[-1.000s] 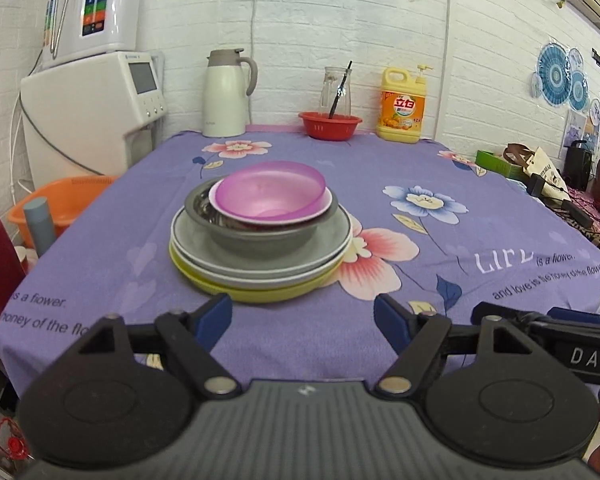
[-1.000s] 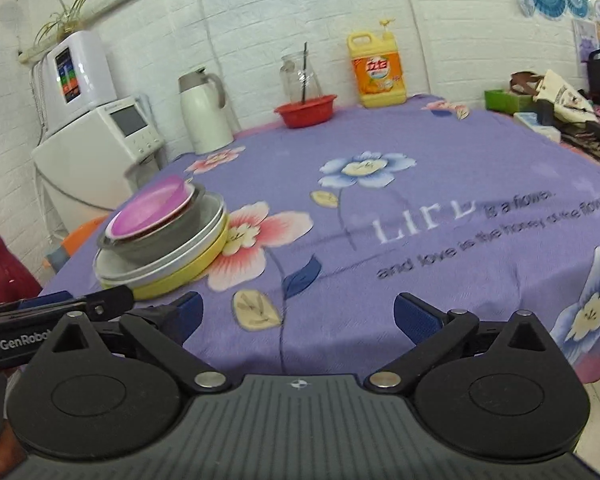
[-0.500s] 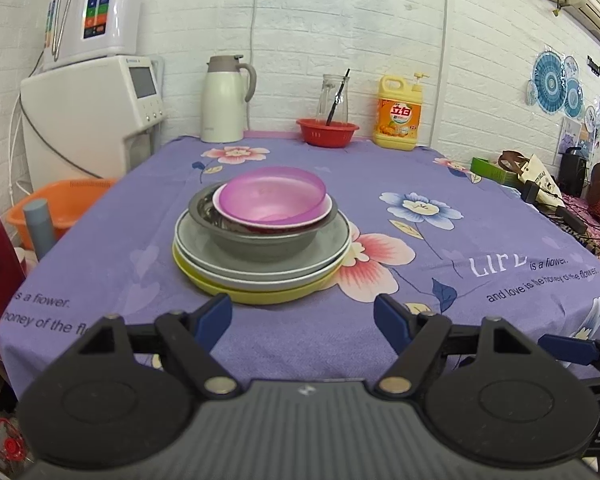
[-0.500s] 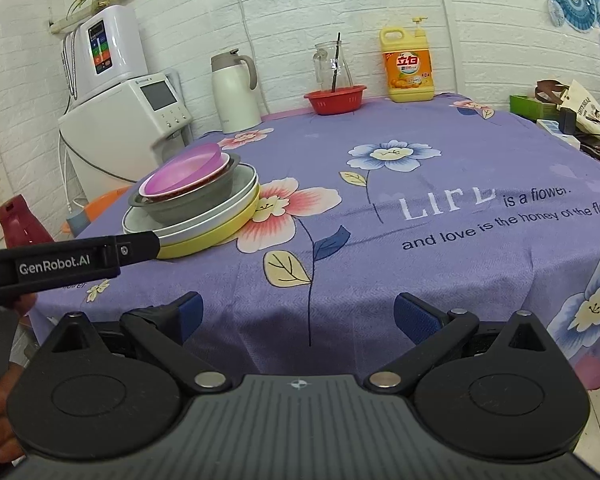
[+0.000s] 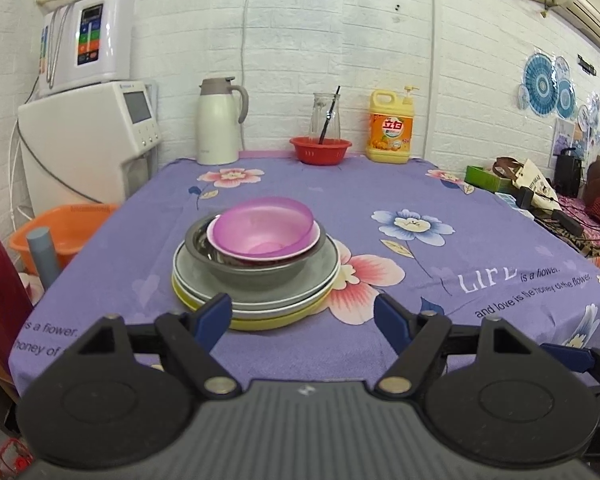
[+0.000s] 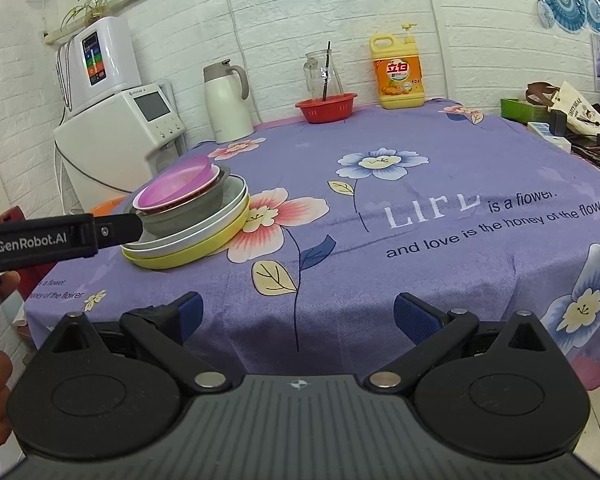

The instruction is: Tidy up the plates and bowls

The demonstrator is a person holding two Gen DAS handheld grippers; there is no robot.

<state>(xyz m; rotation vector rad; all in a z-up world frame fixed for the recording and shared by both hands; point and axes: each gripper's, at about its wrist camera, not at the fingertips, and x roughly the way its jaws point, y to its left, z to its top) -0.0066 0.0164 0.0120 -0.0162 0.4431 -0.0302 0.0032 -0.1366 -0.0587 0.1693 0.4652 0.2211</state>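
Left gripper (image 5: pixel 303 314) spread wide, empty, squared up just short of stack: pink bowl (image 5: pixel 263 227) nested in steel bowl (image 5: pixel 252 262) atop grey plates (image 5: pixel 324 280) and yellow plate (image 5: pixel 276 322). Likely lining up for top bowl. Right gripper (image 6: pixel 296 316) released, empty, stack off to its left, tablecloth (image 6: pixel 420 208) ahead.

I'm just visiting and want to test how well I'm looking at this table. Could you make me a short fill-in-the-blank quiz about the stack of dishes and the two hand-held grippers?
1. The top dish in the stack is a ____ bowl.
2. It sits inside a metal bowl, which rests on a grey plate above a ____ plate.
3. The left hand-held gripper and the right hand-held gripper are both ____ and hold nothing.

Missing words: pink; yellow; open
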